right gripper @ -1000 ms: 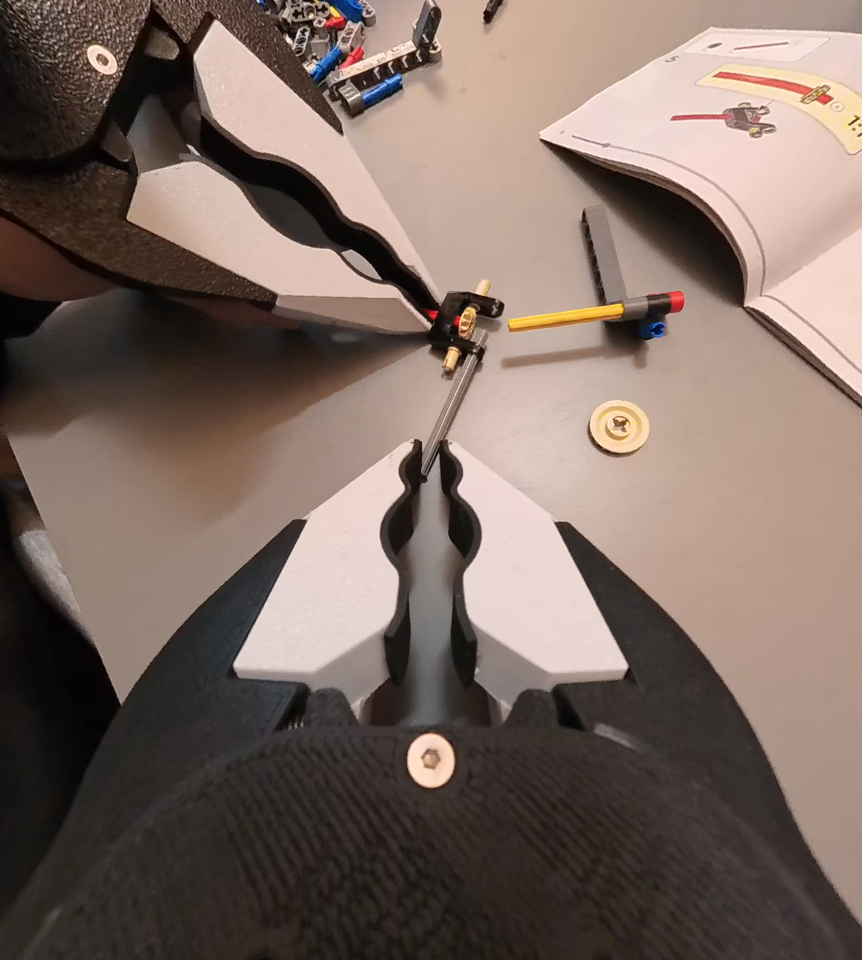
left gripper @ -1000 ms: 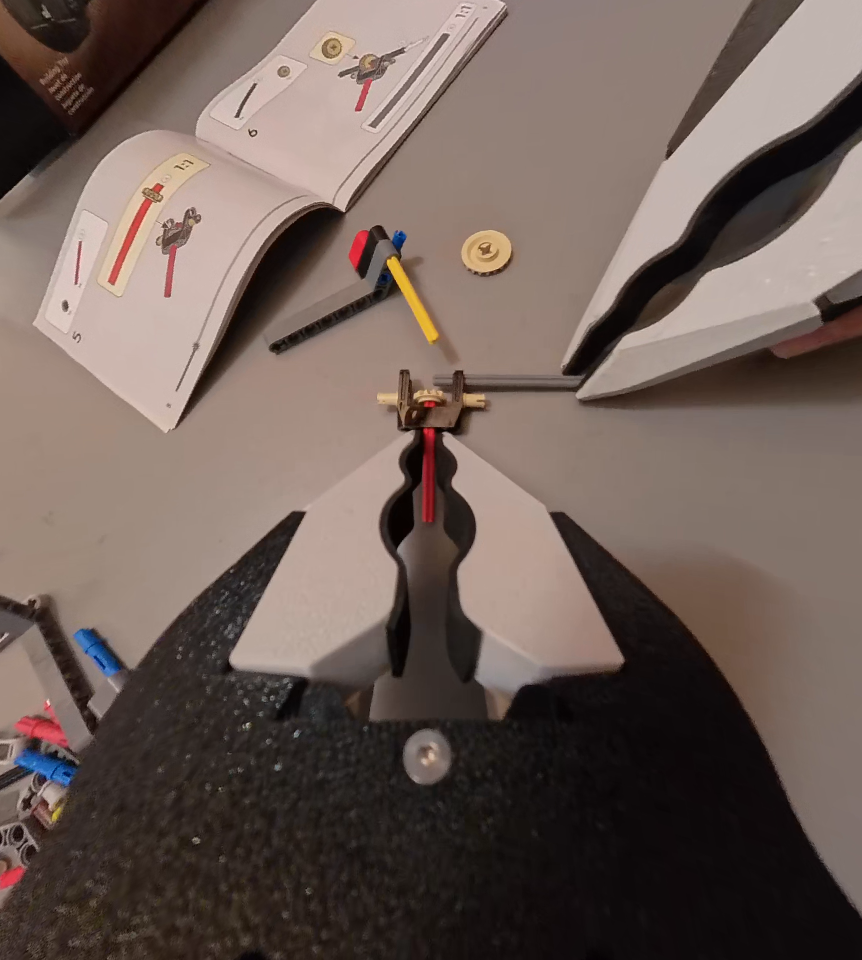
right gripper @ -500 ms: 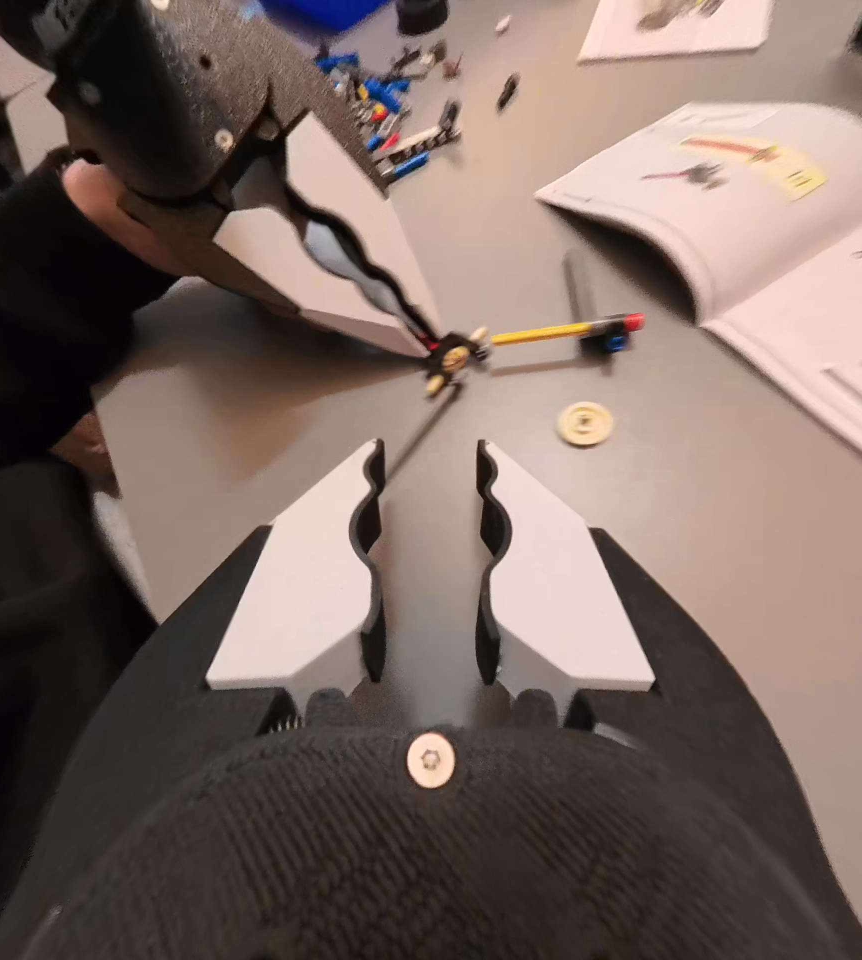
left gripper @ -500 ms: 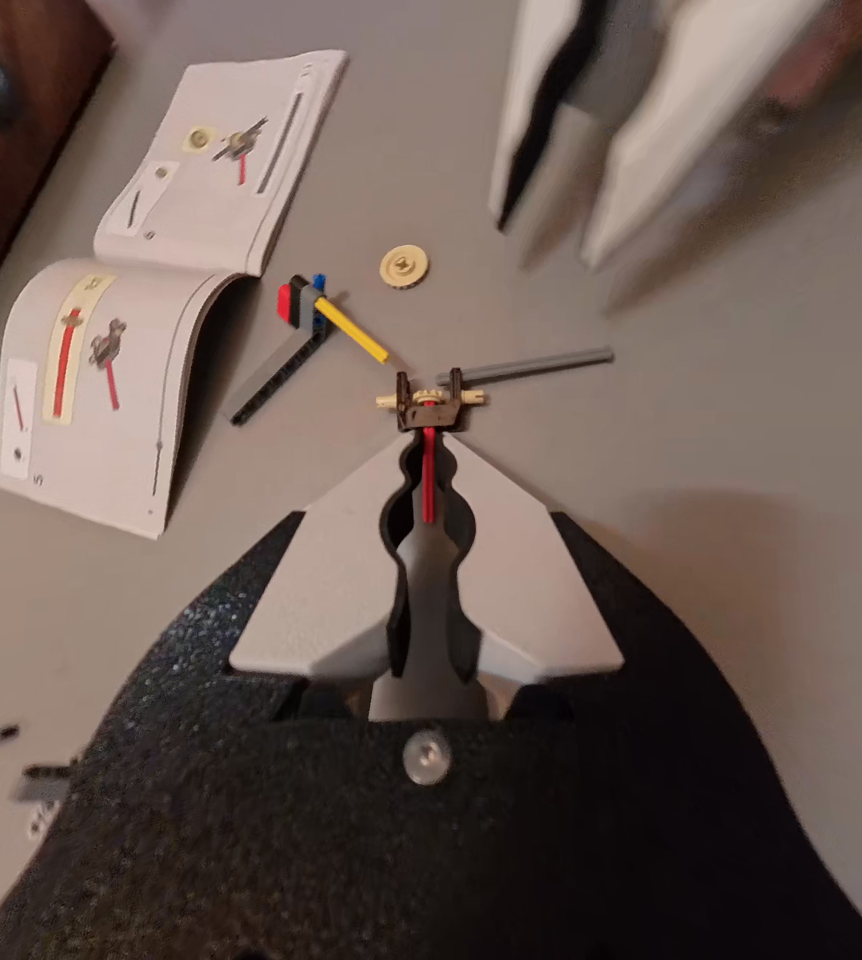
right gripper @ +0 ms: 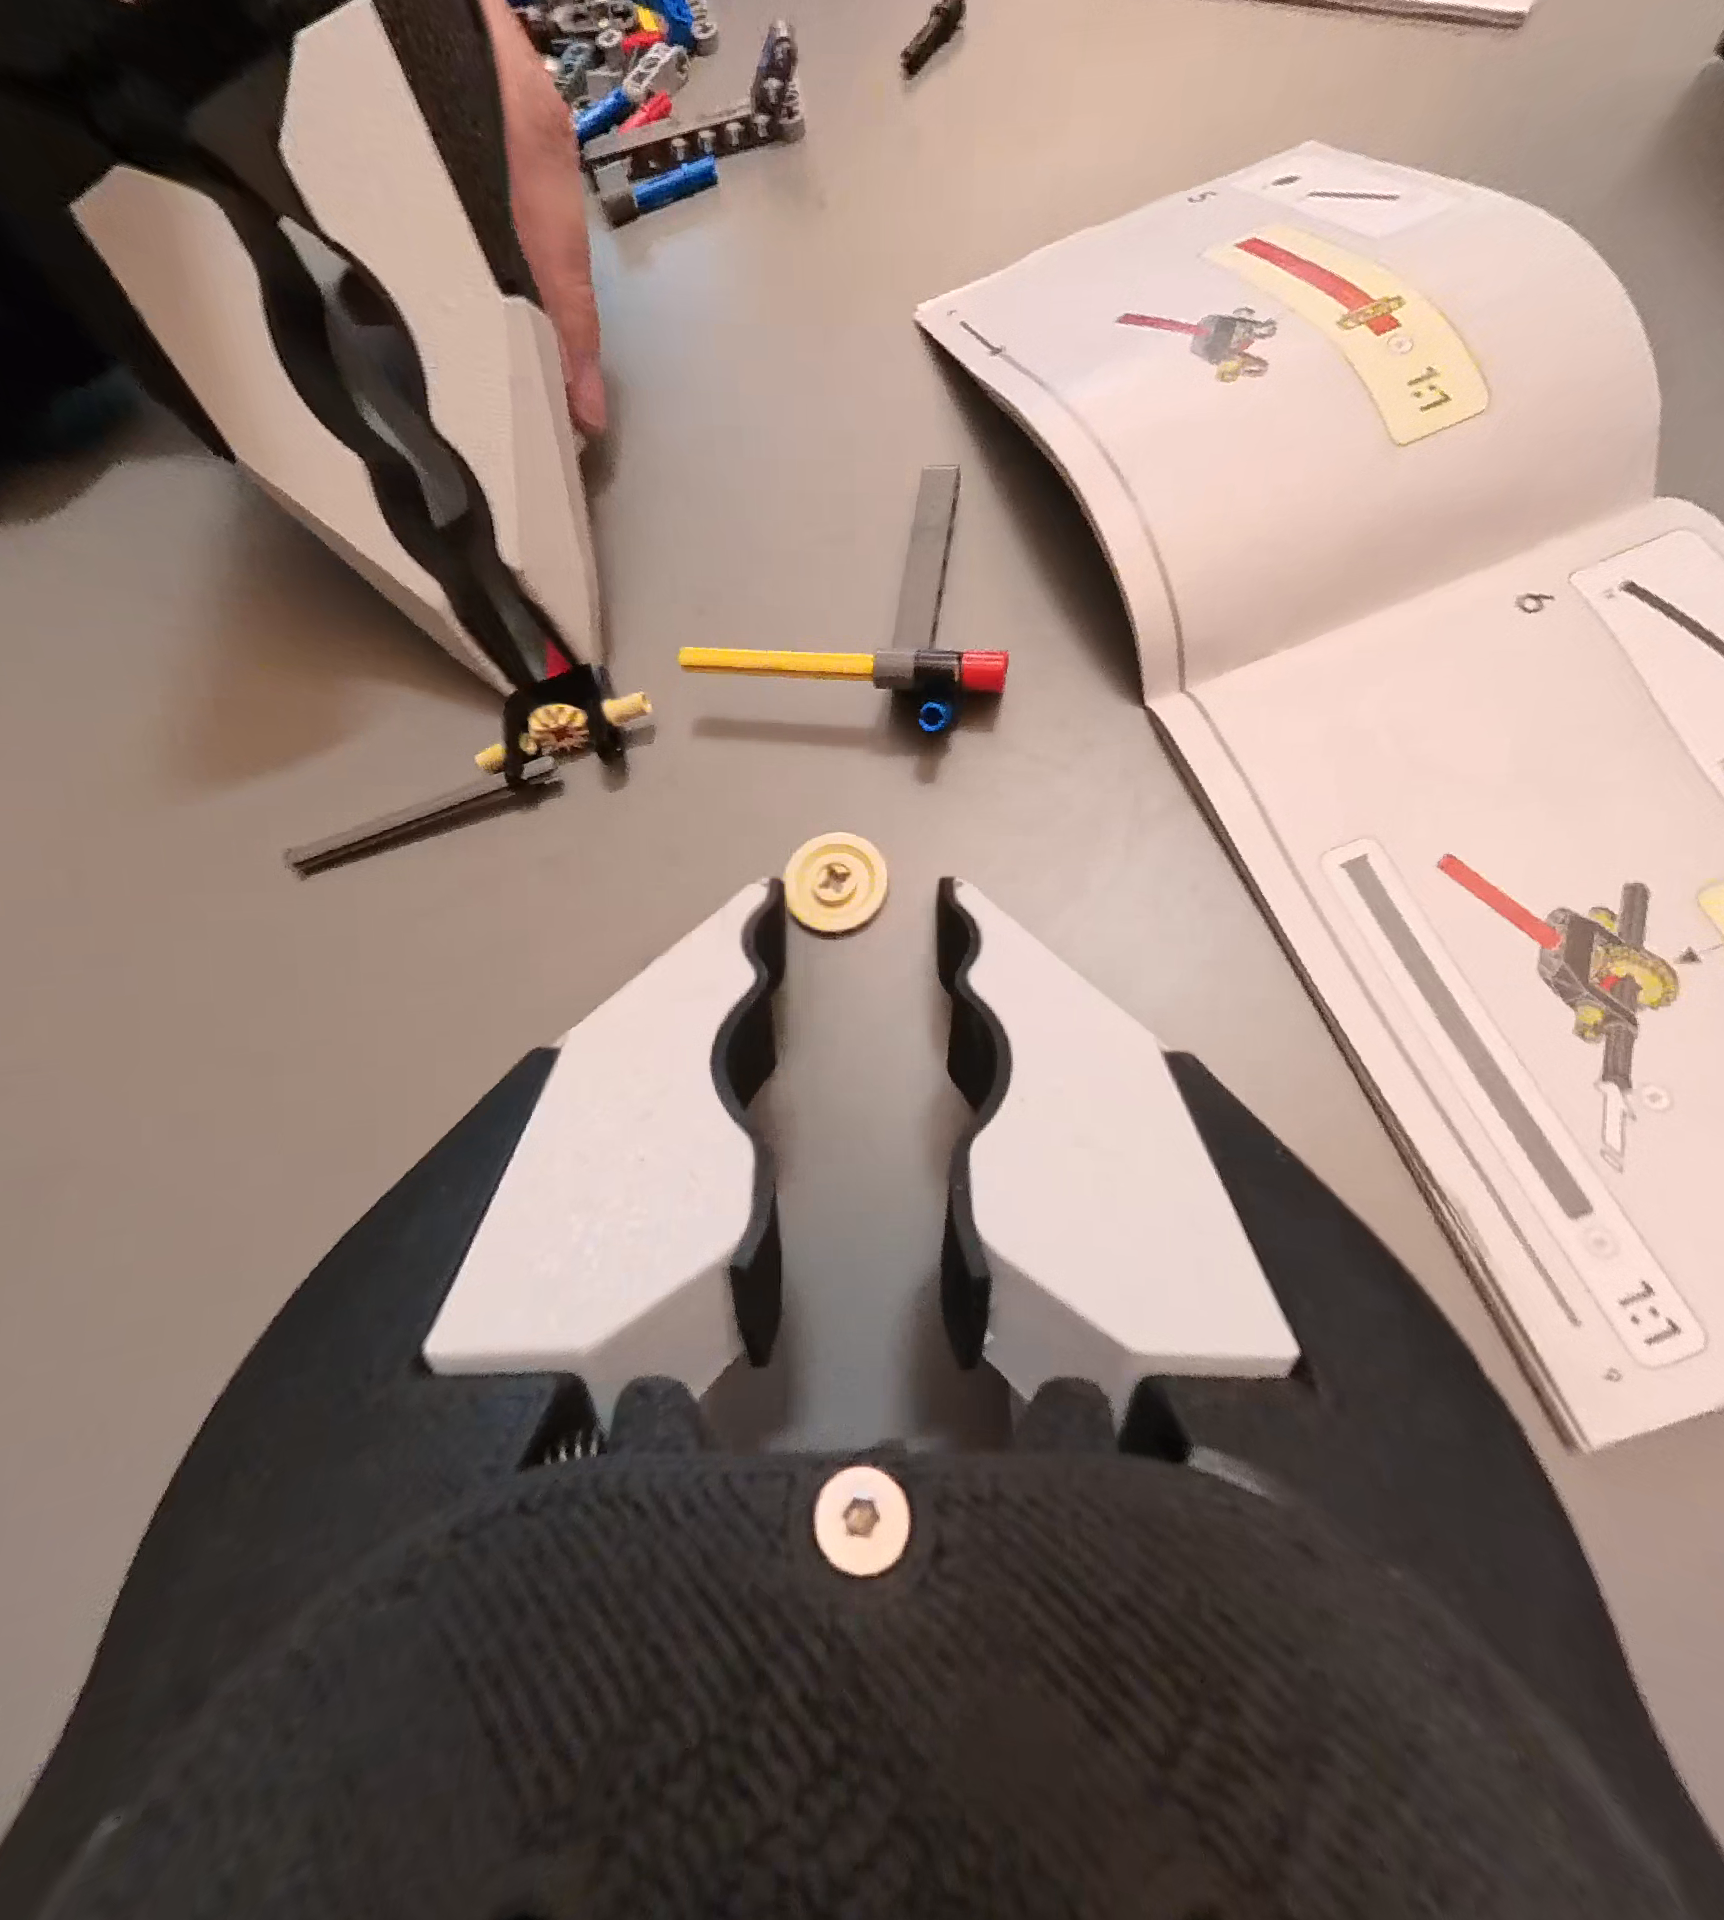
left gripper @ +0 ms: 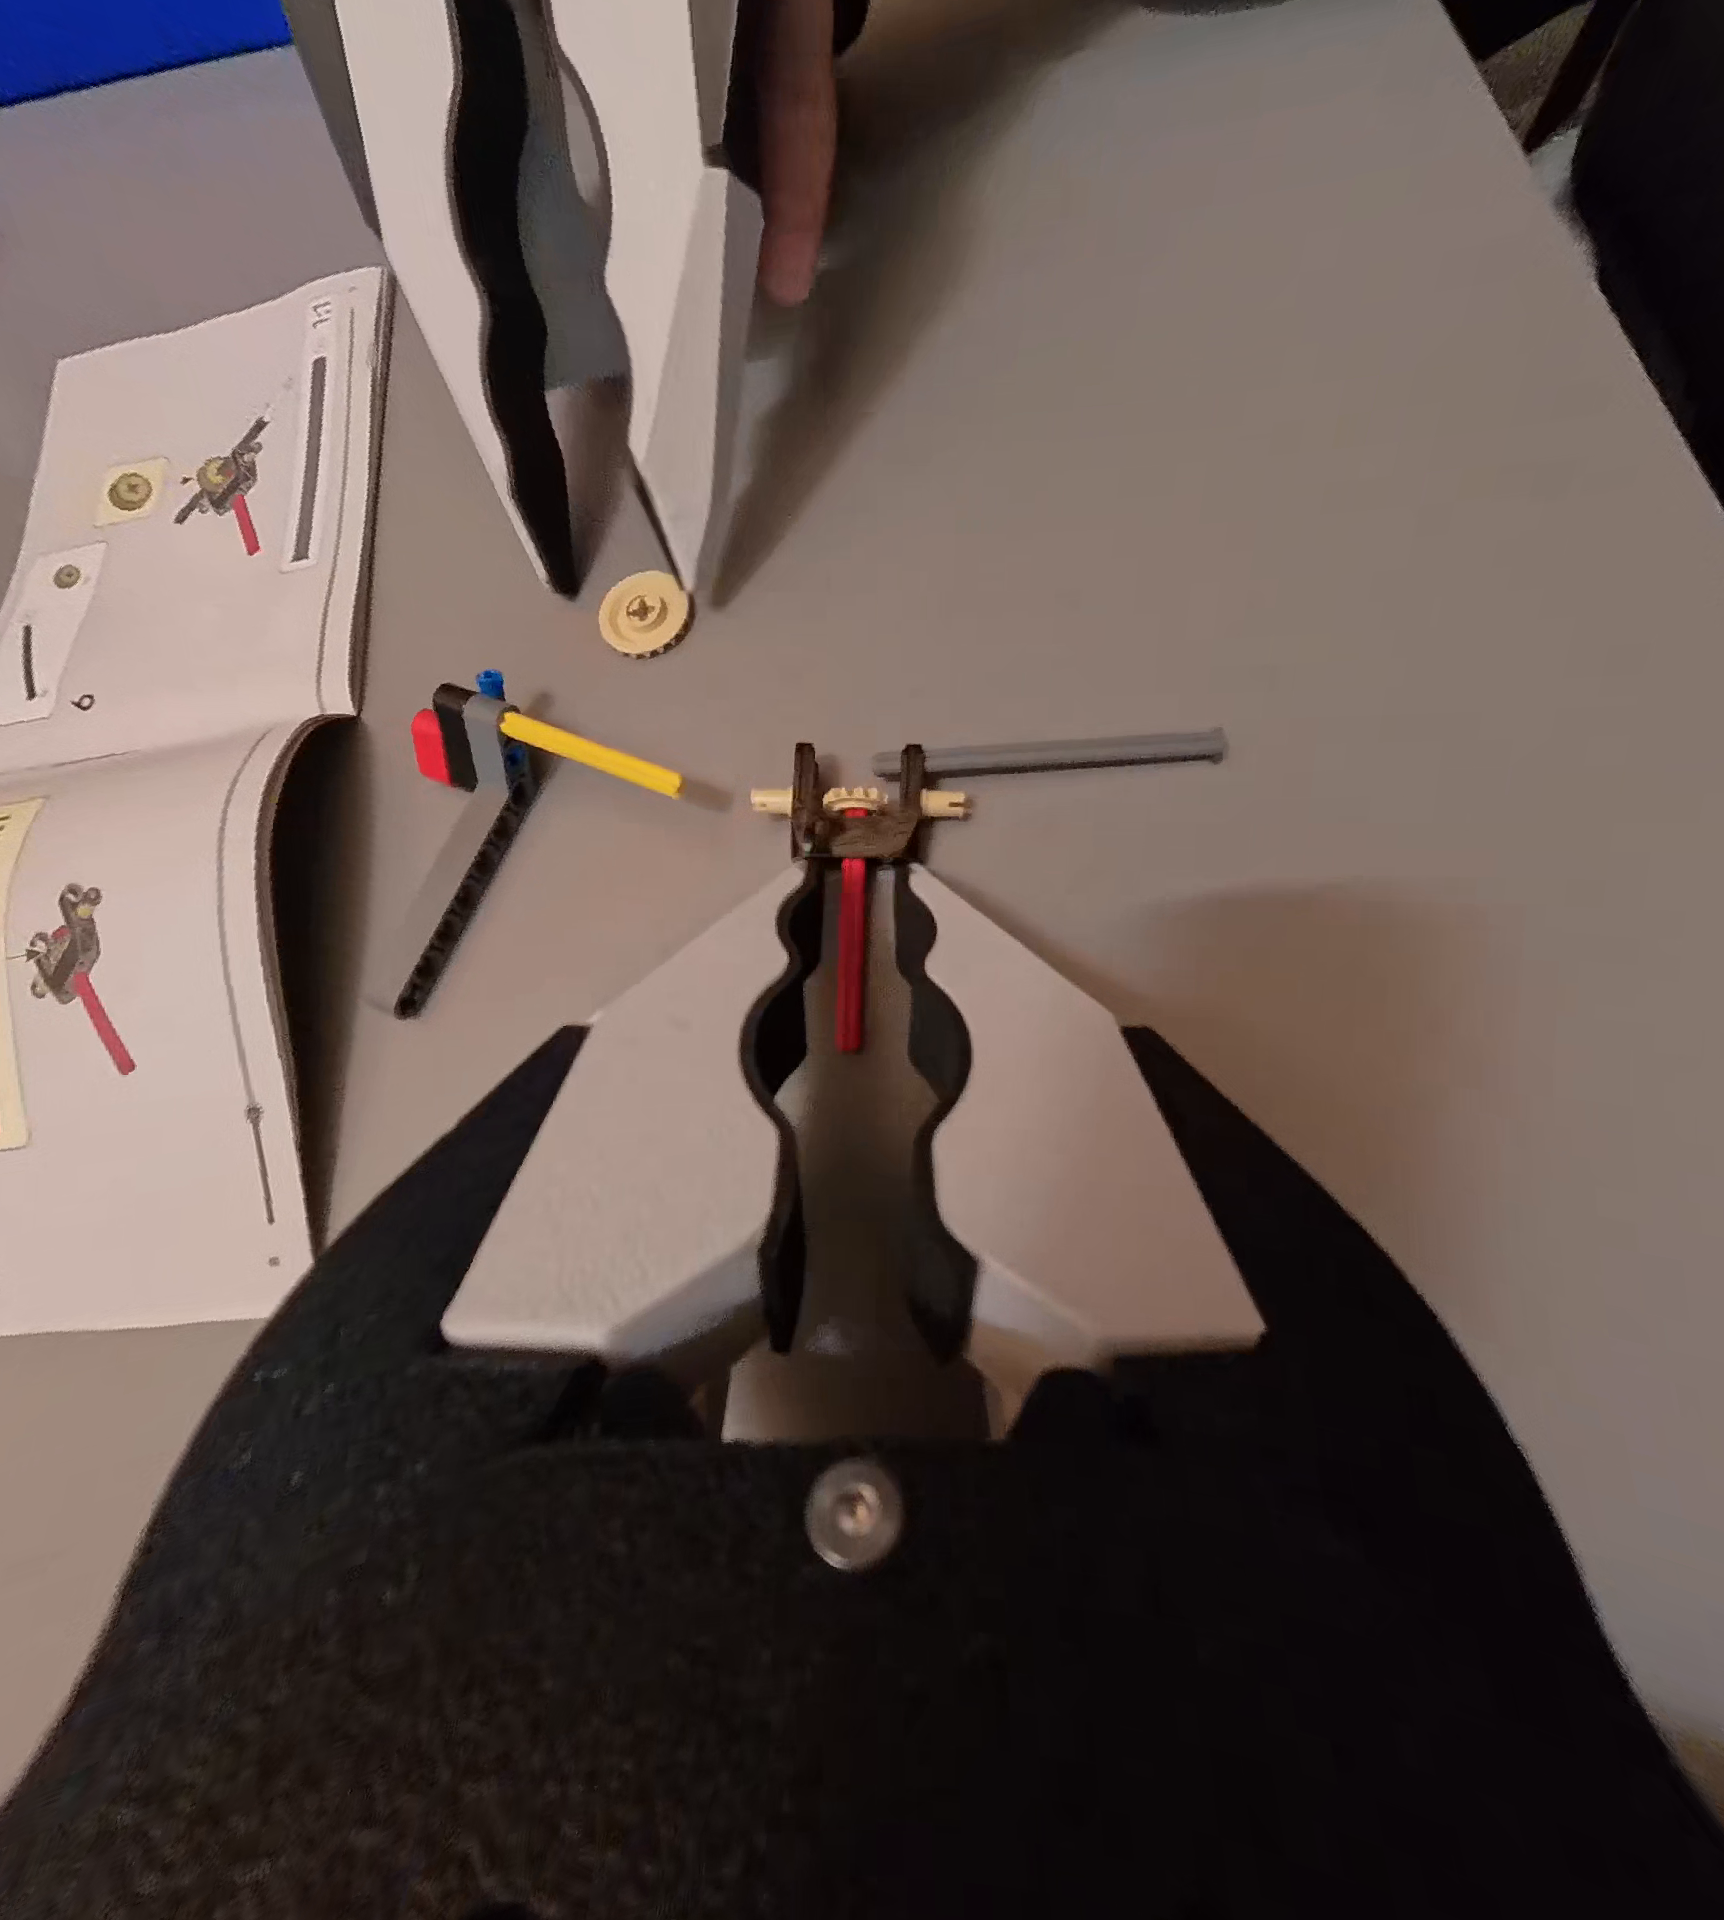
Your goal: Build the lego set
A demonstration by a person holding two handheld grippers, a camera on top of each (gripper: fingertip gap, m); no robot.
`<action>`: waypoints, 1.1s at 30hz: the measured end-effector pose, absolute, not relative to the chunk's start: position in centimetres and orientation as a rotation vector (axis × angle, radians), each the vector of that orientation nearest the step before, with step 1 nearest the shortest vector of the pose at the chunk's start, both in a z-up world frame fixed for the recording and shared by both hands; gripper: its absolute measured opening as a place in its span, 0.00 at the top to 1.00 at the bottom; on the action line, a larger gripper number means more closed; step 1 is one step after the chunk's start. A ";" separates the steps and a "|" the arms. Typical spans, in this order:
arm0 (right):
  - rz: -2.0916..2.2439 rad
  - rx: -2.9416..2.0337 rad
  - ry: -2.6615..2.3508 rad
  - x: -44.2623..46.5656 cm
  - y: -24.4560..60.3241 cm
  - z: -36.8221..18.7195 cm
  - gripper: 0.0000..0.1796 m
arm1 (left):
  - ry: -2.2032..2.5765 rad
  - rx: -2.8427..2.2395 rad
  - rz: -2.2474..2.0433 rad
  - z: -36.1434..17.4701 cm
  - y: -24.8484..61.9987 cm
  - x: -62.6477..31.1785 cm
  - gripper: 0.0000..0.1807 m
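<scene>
The left gripper (left gripper: 853, 873) was closed on the red axle (left gripper: 850, 951) of a small black frame (left gripper: 856, 821), which carried a tan gear and tan pins and sat at the fingertips, low over the grey table (left gripper: 1253, 468). The axle ran back between the two fingers along their length. In the right wrist view this gripper (right gripper: 567, 675) slanted down from the upper left with its tips near the table, a hand (right gripper: 557, 260) wrapped behind it.

A grey axle (left gripper: 1050, 750) lay on the table just behind the frame, its near end at one of the frame's arms; whether it passed through the frame could not be told.

The right gripper (right gripper: 853, 894) was spread open, pointing down at the table, with a tan disc (right gripper: 835, 883) lying flat right at its fingertips, closer to the left finger. From the left wrist view it (left gripper: 629, 582) stood steeply, tips at the disc (left gripper: 645, 615).

A yellow axle (left gripper: 593, 753) stuck out of a grey beam assembly (left gripper: 468, 862) with a red end, lying between the frame and the open booklet (left gripper: 162, 644). Loose parts (right gripper: 660, 114) were heaped at the far side of the table.
</scene>
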State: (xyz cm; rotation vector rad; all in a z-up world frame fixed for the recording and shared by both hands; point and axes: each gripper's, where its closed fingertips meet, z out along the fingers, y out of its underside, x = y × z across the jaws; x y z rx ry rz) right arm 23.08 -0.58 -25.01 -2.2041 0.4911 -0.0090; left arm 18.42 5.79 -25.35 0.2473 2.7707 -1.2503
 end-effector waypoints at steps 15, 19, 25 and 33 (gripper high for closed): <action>0.042 -2.256 0.265 21.0 0.7 -25.2 0.93 | 2.585 -0.858 -1.163 -24.4 6.1 14.2 0.85; -0.035 -2.265 0.169 20.3 1.1 -25.1 0.93 | 2.515 -1.010 -1.128 -25.2 5.1 13.3 0.84; -0.255 -2.256 0.028 19.7 1.5 -24.8 0.93 | 2.419 -1.026 -1.053 -23.9 5.3 14.5 0.84; -0.627 -2.170 -0.367 18.2 2.1 -24.4 0.93 | 2.519 -0.744 -1.264 -20.6 2.6 17.2 0.87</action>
